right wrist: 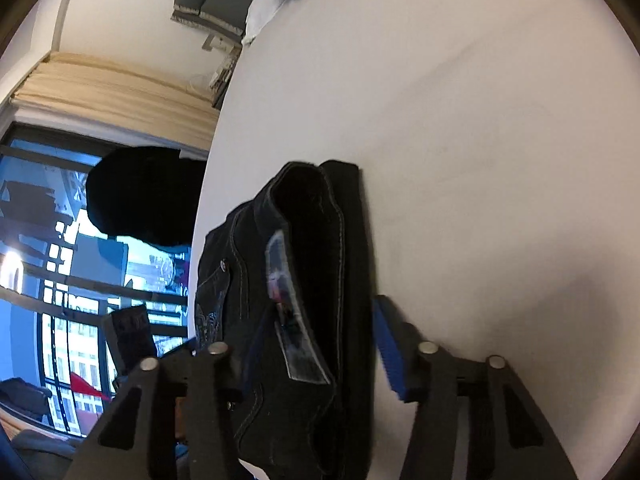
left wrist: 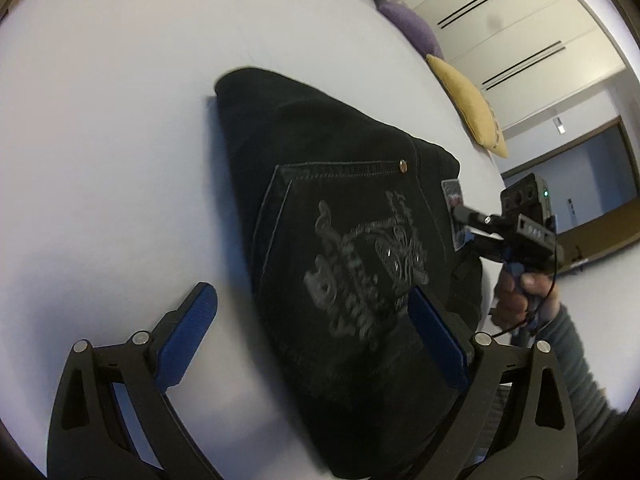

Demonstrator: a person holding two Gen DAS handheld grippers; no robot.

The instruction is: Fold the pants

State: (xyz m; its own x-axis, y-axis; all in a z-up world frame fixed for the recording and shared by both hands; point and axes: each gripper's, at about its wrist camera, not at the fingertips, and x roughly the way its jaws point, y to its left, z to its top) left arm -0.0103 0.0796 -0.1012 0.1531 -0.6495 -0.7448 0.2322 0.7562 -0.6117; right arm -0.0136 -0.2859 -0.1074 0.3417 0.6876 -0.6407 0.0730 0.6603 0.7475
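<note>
**Already folded: black pants on a white surface**

Left wrist view: the black pants (left wrist: 340, 240) lie folded at centre frame on the white surface (left wrist: 100, 160). A back pocket faces up with a grey embroidered emblem (left wrist: 368, 264); its lettering is too blurred to read. The left gripper (left wrist: 312, 320) is spread wide, released, its right pad at the fabric. At right, the right gripper (left wrist: 476, 232) sits at the waistband patch (left wrist: 454, 212), print illegible. Purple and yellow cushions line the upper right.

Right wrist view: the pants (right wrist: 312, 280) fill lower centre, between the fingers (right wrist: 390, 354) of the right gripper (right wrist: 292, 344); whether these are clenched cannot be told. The patch (right wrist: 292, 320) stays unreadable.
</note>
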